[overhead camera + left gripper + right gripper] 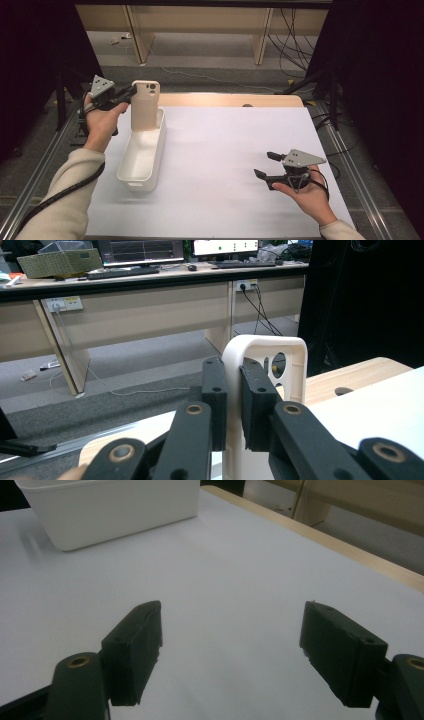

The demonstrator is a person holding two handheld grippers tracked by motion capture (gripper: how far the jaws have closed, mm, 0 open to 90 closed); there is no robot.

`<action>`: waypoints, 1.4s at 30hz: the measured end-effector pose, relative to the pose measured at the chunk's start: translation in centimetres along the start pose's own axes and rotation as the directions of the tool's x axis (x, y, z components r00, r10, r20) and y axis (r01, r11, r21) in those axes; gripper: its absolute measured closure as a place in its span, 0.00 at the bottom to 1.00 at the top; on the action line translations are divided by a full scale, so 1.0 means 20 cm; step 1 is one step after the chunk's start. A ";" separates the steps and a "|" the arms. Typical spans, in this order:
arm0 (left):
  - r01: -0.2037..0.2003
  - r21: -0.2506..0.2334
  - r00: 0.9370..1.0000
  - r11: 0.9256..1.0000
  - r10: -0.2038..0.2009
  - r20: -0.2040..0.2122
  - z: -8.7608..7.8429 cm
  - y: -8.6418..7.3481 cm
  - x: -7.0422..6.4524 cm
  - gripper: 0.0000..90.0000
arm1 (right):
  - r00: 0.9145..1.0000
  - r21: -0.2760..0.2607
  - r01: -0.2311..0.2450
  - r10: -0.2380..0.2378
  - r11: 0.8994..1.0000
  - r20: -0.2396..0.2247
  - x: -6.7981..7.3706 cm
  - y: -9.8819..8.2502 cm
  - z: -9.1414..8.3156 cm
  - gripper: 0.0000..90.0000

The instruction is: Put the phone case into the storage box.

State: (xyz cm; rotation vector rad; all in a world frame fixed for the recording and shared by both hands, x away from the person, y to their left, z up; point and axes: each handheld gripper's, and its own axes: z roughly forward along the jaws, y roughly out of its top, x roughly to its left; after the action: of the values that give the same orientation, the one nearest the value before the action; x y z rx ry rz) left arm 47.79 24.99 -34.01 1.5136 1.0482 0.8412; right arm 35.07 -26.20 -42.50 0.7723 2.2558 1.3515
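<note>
Seemingly midway, the high view shows the left gripper (131,91) clamped on the top edge of a cream phone case (145,106), held upright over the far end of the white bin (131,176); whether its lower end touches the bin is unclear. The right gripper (266,165) rests apart, spread wide and empty. The left gripper view adds the pinch itself: both pads squeeze the phone case (265,352) rim beside its camera cutout. The right gripper view shows its open jaws over the bare table (240,580), the white bin (110,510) beyond. Lowering and letting go seem left.
</note>
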 end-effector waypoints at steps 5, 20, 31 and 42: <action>0.000 0.006 1.000 1.000 0.000 -0.002 0.01 -0.01 0.01 0.91 | 1.000 -0.001 -0.002 0.002 1.000 -0.002 0.00 0.00 0.00 0.29; 0.001 0.016 1.000 1.000 -0.001 -0.004 0.05 -0.03 0.01 0.91 | 1.000 -0.003 -0.006 0.006 1.000 -0.005 0.00 0.00 0.00 0.28; 0.003 0.017 1.000 1.000 -0.003 -0.002 0.07 -0.03 0.01 0.91 | 1.000 -0.005 -0.005 0.005 1.000 -0.007 0.00 0.00 0.00 0.28; 0.005 0.013 1.000 1.000 -0.005 -0.002 0.08 -0.03 0.01 0.91 | 1.000 -0.005 -0.005 0.005 1.000 -0.005 0.00 0.00 0.00 0.28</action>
State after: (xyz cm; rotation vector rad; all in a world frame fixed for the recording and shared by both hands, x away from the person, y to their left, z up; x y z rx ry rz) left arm 49.27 24.59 -34.92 1.5203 1.0603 0.8337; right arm 35.10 -26.19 -42.54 0.7741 2.2549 1.3621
